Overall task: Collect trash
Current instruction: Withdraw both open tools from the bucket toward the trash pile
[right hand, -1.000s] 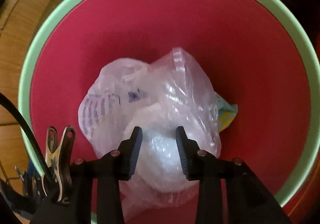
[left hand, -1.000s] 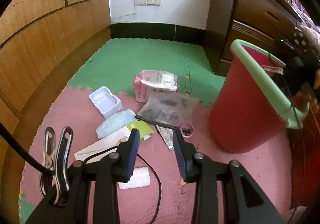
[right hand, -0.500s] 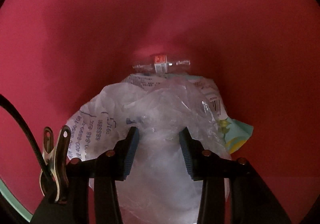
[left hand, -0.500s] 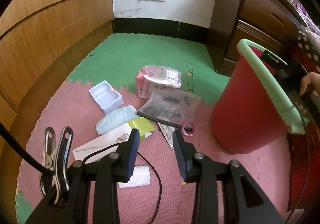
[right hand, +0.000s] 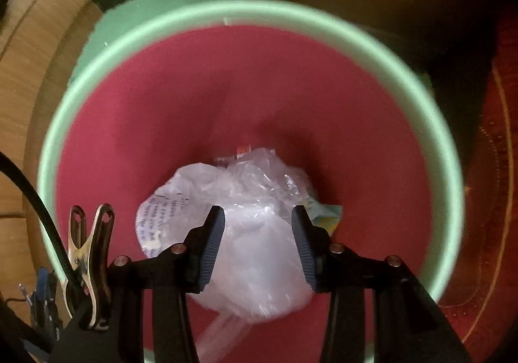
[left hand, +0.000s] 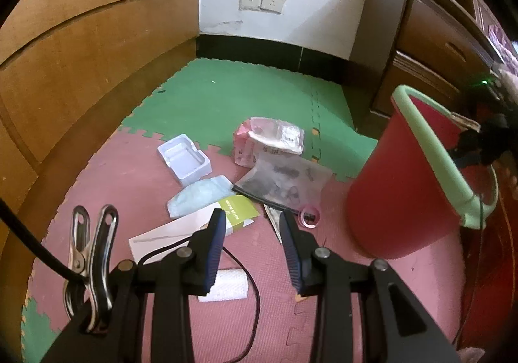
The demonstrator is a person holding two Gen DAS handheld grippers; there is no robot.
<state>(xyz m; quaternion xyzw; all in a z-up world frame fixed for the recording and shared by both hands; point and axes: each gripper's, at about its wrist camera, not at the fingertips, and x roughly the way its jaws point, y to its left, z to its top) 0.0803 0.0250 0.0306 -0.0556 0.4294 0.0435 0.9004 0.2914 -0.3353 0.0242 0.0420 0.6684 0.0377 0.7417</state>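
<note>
The trash on the floor mat (left hand: 106, 181) is nearly all light and thin. The grey bag (left hand: 285, 180) and the pink packet (left hand: 268, 143) are soft film, probably slippery, so I would pinch them at a raised fold or a corner and not on the flat face. The white tray (left hand: 185, 162) looks like thin stiff plastic that may dent; its rim wall is the best place to take it. The blue pack (left hand: 200, 194) is soft and can be squeezed in the middle. The card (left hand: 191, 227) lies flat on the mat and will be hard to get under, so its lifted green end is the place to try. The small pink ring (left hand: 309, 215) lies near the foot of the bin (left hand: 430, 143), and a white pad (left hand: 226, 288) lies close under the left gripper (left hand: 252, 243).

The left gripper hangs above this pile, pointing steeply down, jaws partly apart, with nothing between them and touching nothing.

The right gripper (right hand: 259, 240) points straight down into the bin. Its jaws have just been opening and stand apart; the clear bag (right hand: 246, 217) is seen between them, but it lies low inside the bin with other wrappers, and the pads do not press on it. To my judgement this bag is delivered, and the floor pile is what remains to collect
</note>
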